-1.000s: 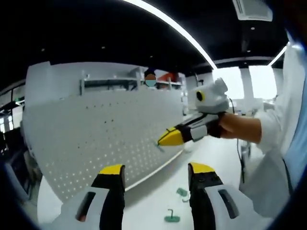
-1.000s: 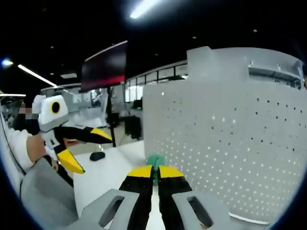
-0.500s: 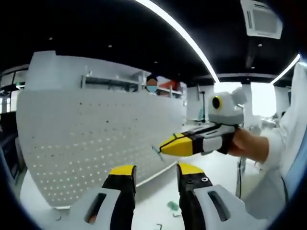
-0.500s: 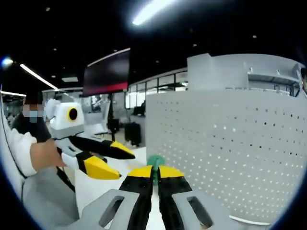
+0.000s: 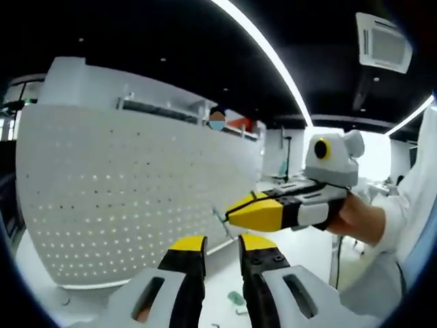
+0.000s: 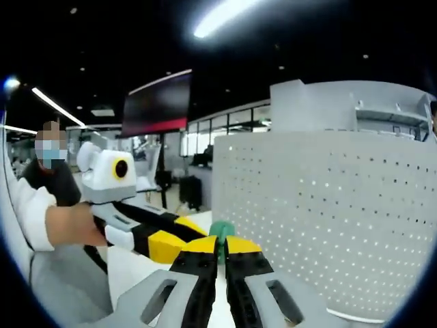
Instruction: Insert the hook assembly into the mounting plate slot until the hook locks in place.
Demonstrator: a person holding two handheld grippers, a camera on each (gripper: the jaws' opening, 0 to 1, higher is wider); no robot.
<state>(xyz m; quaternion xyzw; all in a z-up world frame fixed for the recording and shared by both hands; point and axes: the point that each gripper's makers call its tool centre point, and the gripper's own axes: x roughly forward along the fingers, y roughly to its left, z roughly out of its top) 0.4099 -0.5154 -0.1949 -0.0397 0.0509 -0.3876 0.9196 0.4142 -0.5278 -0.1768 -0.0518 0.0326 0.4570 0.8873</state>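
Perforated white pegboard (image 5: 130, 198), green plastic hook (image 6: 220, 231).

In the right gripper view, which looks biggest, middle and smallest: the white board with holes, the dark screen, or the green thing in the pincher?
1. White perforated board: biggest.
2. Dark hanging screen: middle, though it looks farther away, so its true size is unsure.
3. Green hook piece in the right gripper: smallest, mostly hidden.

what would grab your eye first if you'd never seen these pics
The big white pegboard, standing upright on the table and dotted with holes. Next, the right claw, yellow-tipped, reaching toward the board from the right of the left gripper view. It is shut on a small green hook.
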